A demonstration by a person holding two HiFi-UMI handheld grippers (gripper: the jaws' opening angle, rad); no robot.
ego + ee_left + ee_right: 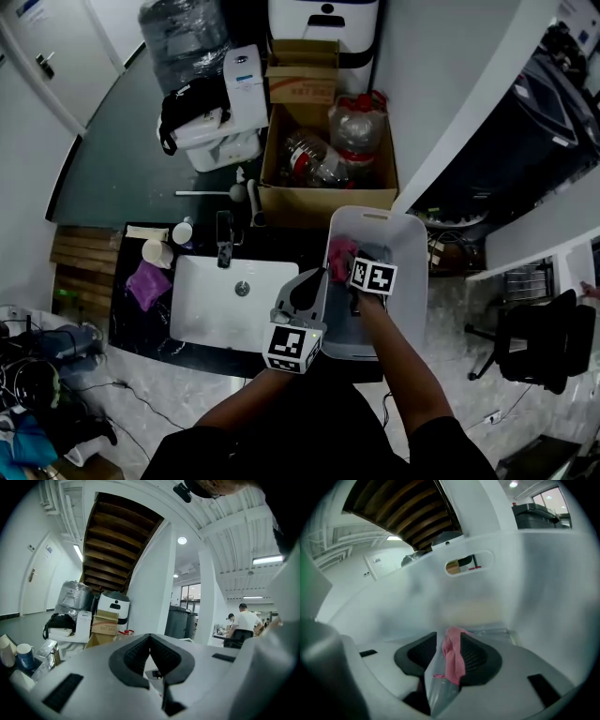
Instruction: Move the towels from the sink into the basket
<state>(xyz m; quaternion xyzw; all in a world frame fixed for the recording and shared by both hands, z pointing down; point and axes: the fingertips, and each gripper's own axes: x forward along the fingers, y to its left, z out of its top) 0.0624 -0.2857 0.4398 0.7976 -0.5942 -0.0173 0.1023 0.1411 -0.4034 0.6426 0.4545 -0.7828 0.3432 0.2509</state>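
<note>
Head view is rather dim overall, w/ dark corners. The white sink (202, 323) and the basket (410, 253) are the brightest parts; shadows are soft, no hard edges. All 3 views bend strongly at the edges (fisheye), and both gripper views have a black vignette. Left gripper view: light comes from a round ceiling lamp (182, 540) and a strip light (267, 560), both w/ glare; bkgd is sharp. Right gripper view: basket wall is hazy, out of focus; the pink towel (453, 660) is a bit sharper.
</note>
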